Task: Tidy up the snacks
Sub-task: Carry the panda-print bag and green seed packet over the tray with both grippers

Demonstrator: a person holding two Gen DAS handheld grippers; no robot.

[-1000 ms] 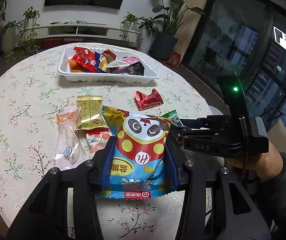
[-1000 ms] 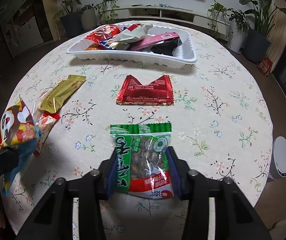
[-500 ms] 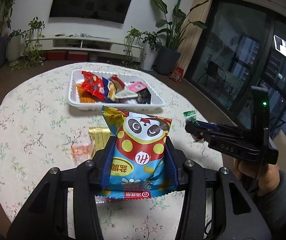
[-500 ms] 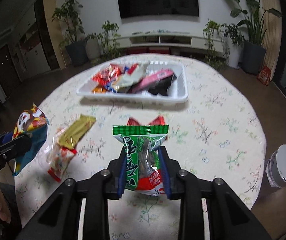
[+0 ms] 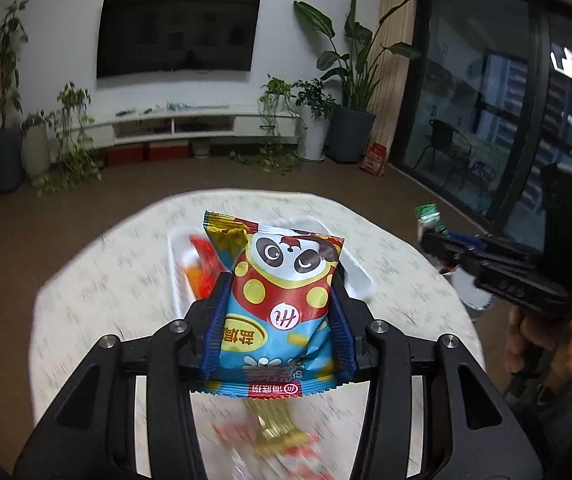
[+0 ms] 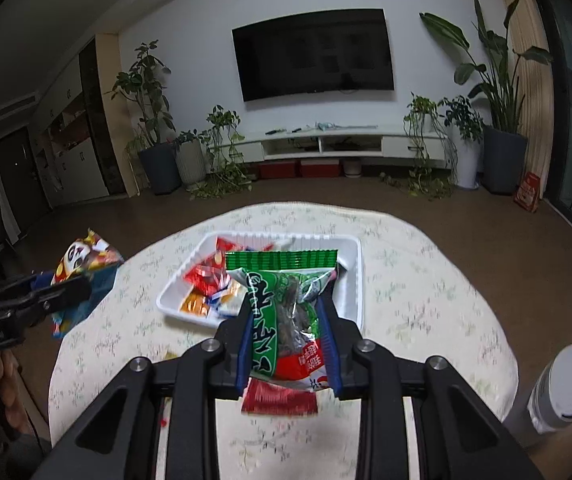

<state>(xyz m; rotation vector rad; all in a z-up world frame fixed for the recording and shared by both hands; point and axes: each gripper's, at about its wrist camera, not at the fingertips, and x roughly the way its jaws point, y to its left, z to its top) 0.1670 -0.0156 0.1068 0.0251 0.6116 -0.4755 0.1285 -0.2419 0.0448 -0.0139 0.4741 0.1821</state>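
Gripping a panda-print snack bag [image 5: 282, 304] between its blue pads, the left gripper [image 5: 278, 320] hung above the round, floral-clothed table [image 5: 106, 292], its jaws pressed against both sides of the packet. The right gripper [image 6: 287, 340] pinched a green peanut packet [image 6: 282, 312], its jaws having just closed further onto the bag held between them. Beyond both sets of fingertips sat the white tray [image 6: 351, 280], already loaded with red, orange and pink wrappers. Directly beneath the right gripper lay a red wrapper [image 6: 280, 400] on the cloth; under the left gripper lay a gold wrapper [image 5: 274, 424] and what looked like a red-and-white one, though blur made those hard to read. To the right gripper's right stood a white cylindrical bin [image 6: 561, 388] beside the table. A hand [image 5: 533, 340] held the right gripper's handle.
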